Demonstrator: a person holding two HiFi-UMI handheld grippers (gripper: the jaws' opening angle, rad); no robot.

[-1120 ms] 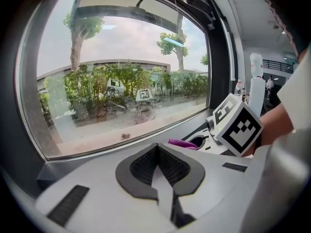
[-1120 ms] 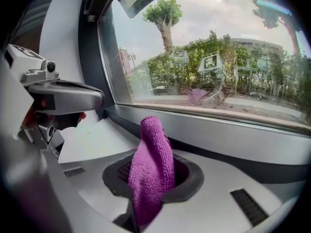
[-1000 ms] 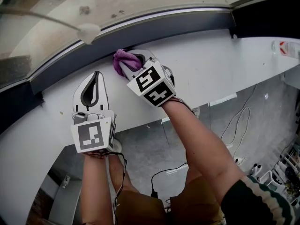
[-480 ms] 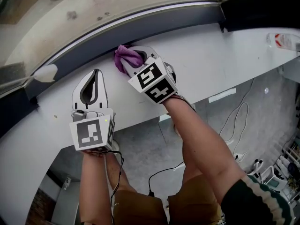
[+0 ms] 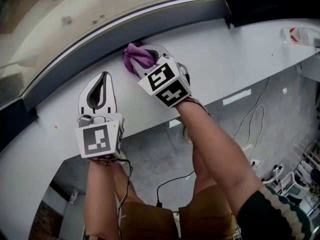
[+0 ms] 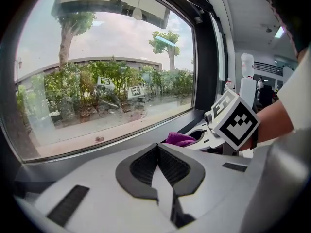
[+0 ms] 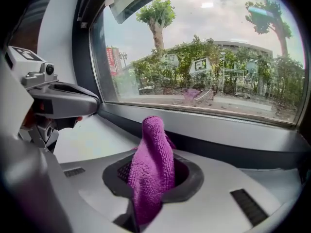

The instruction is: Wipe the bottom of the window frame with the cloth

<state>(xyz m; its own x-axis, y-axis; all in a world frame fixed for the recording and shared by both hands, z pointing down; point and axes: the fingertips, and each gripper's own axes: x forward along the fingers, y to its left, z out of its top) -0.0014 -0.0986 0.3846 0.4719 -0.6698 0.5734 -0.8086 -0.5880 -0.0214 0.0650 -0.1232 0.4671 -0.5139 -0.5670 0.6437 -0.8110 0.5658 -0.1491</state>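
Note:
A purple cloth [image 5: 136, 55] is pinched in my right gripper [image 5: 145, 60], which is shut on it and presses it against the dark grey bottom of the window frame [image 5: 185, 20]. In the right gripper view the cloth [image 7: 154, 149] stands up out of the closed jaws, just short of the frame's bottom [image 7: 233, 149]. My left gripper [image 5: 103, 76] rests on the white sill [image 5: 235, 51] to the left of the cloth, shut with nothing in it. The left gripper view shows its jaws closed and the cloth [image 6: 181, 139] ahead on the right.
A clear bottle [image 5: 299, 35] lies on the sill at the far right. Cables [image 5: 252, 129] trail over the grey floor below the sill. A white bottle [image 6: 247, 76] stands farther along the sill. The window glass [image 5: 75, 14] runs above the frame.
Both grippers have shifted a little to the right along the sill, the cloth sliding along the frame's bottom toward the right corner. Both stay shut.

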